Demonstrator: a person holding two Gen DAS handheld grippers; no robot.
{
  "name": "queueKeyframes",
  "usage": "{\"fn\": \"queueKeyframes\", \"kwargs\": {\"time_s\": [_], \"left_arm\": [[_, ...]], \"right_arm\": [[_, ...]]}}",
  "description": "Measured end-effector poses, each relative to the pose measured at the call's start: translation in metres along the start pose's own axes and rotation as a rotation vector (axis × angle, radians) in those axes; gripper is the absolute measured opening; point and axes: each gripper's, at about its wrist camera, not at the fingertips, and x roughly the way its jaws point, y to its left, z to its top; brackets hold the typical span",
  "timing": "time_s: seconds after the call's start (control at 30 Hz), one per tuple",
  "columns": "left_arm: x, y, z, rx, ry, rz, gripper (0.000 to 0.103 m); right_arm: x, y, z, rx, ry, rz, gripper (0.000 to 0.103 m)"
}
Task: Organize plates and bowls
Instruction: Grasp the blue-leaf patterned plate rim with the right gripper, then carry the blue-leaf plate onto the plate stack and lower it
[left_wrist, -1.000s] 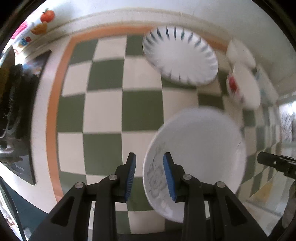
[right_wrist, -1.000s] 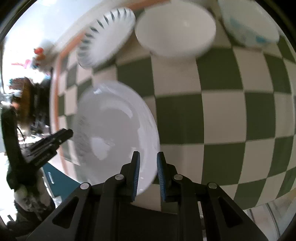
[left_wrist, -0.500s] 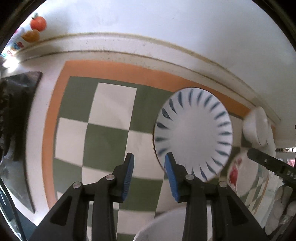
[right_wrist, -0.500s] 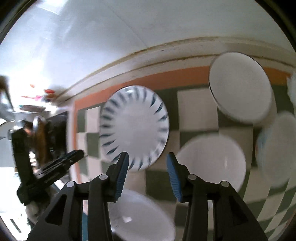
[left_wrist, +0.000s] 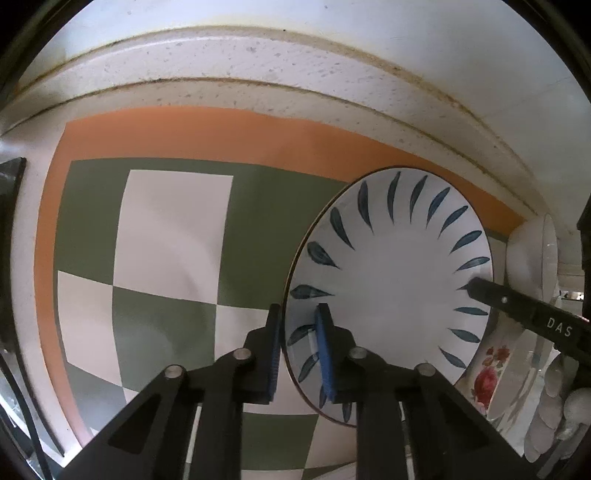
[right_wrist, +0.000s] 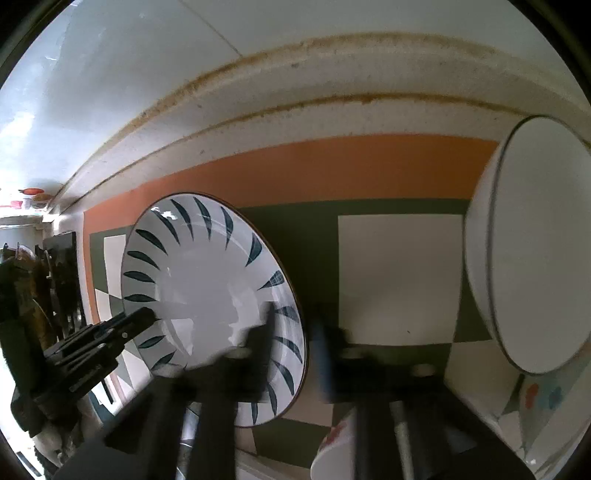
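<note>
Checkered cloth (left_wrist: 173, 236) in green and white squares, bordered by an orange band, covers the counter and runs up to a white ledge (left_wrist: 295, 66) below the wall. On it lies the leaf-patterned plate (left_wrist: 391, 284) — white with dark blue strokes round its rim — set near the orange border. To its right sits a plain white bowl (right_wrist: 532, 251), just beside the plate in the left wrist view; nearer the lens a floral dish (left_wrist: 491, 373) with red roses peeks from under the plate's right side.

The left gripper (left_wrist: 297, 350) straddles the plate's left rim, one blue pad outside the edge and one over the plate's face; the jaws stand part open, and whether the pads press the rim cannot be told. The right gripper (right_wrist: 295, 343) — blurred in its own view — brackets the plate's right rim in the same way, its jaws apart with the edge between them; no firm grip is visible.
</note>
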Motion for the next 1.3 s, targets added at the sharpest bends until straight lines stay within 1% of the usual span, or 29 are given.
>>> {"fn": "queueKeyframes", "kwargs": {"time_s": [0.1,0.2,0.3,0.43,0.53,0.67,0.7,0.8,0.83,0.93,1.07,1.23,1.3], "left_arm": [[-0.003,-0.002,-0.003,-0.001,-0.010,0.014,0.015],[-0.016,-0.007,-0.011,0.010,-0.038,0.034,0.015],[-0.034,-0.011,-0.019,0.004,-0.072,0.030,0.015],[-0.066,-0.016,-0.035,0.009,-0.114,0.019,0.015],[-0.089,-0.021,-0.050,0.024,-0.148,0.022,0.015],[-0.121,-0.030,-0.078,0.041,-0.179,0.006,0.015],[-0.125,-0.031,-0.079,0.046,-0.185,0.004,0.015],[-0.142,-0.031,-0.100,0.075,-0.199,-0.001,0.015],[-0.144,-0.033,-0.100,0.083,-0.199,-0.004,0.015],[-0.150,-0.036,-0.126,0.106,-0.195,-0.019,0.015],[-0.146,-0.036,-0.154,0.138,-0.186,-0.014,0.015],[-0.126,-0.033,-0.180,0.157,-0.138,-0.010,0.015],[-0.113,-0.032,-0.186,0.162,-0.120,-0.002,0.015]], "right_arm": [[-0.001,0.000,-0.004,-0.017,-0.027,0.007,0.012],[-0.005,0.002,-0.010,-0.035,-0.043,0.009,0.011],[-0.020,0.002,-0.020,-0.056,-0.060,0.013,0.011],[-0.047,0.006,-0.034,-0.070,-0.095,0.044,0.011],[-0.071,0.008,-0.051,-0.080,-0.125,0.065,0.010],[-0.104,0.010,-0.083,-0.090,-0.162,0.083,0.010],[-0.110,0.011,-0.091,-0.089,-0.169,0.086,0.010],[-0.128,0.014,-0.126,-0.091,-0.193,0.093,0.010],[-0.132,0.017,-0.137,-0.087,-0.198,0.097,0.010],[-0.139,0.016,-0.169,-0.074,-0.211,0.103,0.010],[-0.144,0.013,-0.212,-0.057,-0.219,0.107,0.010],[-0.130,0.006,-0.257,-0.030,-0.202,0.104,0.009],[-0.118,0.001,-0.264,-0.014,-0.185,0.108,0.009]]}}
